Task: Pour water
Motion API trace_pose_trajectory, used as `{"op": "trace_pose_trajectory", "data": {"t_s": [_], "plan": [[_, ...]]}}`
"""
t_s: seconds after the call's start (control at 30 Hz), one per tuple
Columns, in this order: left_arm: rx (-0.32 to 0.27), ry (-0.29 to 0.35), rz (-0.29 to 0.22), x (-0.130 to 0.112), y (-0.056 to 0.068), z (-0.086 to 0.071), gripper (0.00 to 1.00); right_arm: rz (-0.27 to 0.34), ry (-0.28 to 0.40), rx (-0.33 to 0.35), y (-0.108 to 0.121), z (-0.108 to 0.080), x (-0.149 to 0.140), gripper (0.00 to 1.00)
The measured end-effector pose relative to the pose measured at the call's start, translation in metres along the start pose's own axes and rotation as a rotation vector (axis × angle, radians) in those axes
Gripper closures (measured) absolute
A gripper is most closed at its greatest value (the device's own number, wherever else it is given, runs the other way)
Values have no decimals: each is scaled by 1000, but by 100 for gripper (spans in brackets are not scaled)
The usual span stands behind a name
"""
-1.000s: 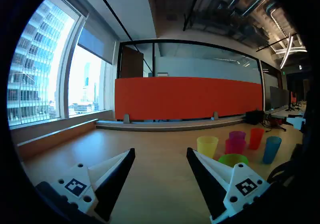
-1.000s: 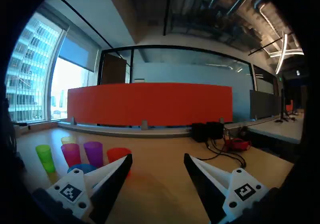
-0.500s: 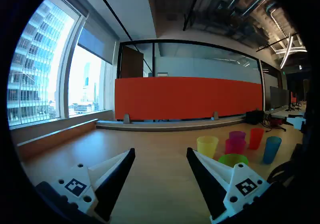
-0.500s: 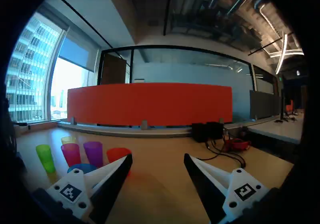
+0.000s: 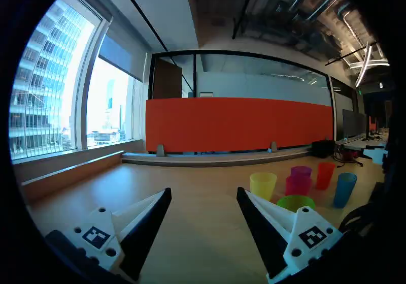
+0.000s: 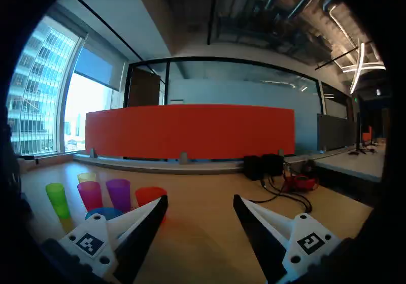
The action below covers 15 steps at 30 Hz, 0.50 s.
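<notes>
Holding nothing: left gripper (image 5: 203, 189) and right gripper (image 6: 199, 196) fingers spread wide. Cups (image 5: 263, 185) standing on worktop (image 5: 203, 243), right of left fingers, left of right fingers. Approach one outer cup level; close mid-height, gently.

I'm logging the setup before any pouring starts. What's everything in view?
table: one, light wood, under everything
cups: six, upright, clustered on the table: yellow cup, purple cup, pink cup, orange cup, blue cup, green cup
divider panel: one, orange, along the table's far edge
windows: tall, bright, on the left wall
cables: black, on the table in the right gripper view
black boxes: two, by the divider
left gripper: white and black, open, empty
right gripper: white and black, open, empty
</notes>
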State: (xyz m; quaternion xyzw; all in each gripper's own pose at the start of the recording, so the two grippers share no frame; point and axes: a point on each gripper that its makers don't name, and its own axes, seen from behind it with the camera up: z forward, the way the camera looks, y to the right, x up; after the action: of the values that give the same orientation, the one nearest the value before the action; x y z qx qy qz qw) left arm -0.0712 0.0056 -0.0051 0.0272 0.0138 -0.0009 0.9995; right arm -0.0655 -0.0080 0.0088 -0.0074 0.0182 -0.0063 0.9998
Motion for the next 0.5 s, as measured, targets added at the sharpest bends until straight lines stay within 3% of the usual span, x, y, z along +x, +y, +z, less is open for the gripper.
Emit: {"op": "trace_pose_trajectory", "data": {"t_s": [0.5], "plan": [[0, 0, 0, 0, 0, -1, 4, 0, 0, 0, 1, 0, -2, 0]]}}
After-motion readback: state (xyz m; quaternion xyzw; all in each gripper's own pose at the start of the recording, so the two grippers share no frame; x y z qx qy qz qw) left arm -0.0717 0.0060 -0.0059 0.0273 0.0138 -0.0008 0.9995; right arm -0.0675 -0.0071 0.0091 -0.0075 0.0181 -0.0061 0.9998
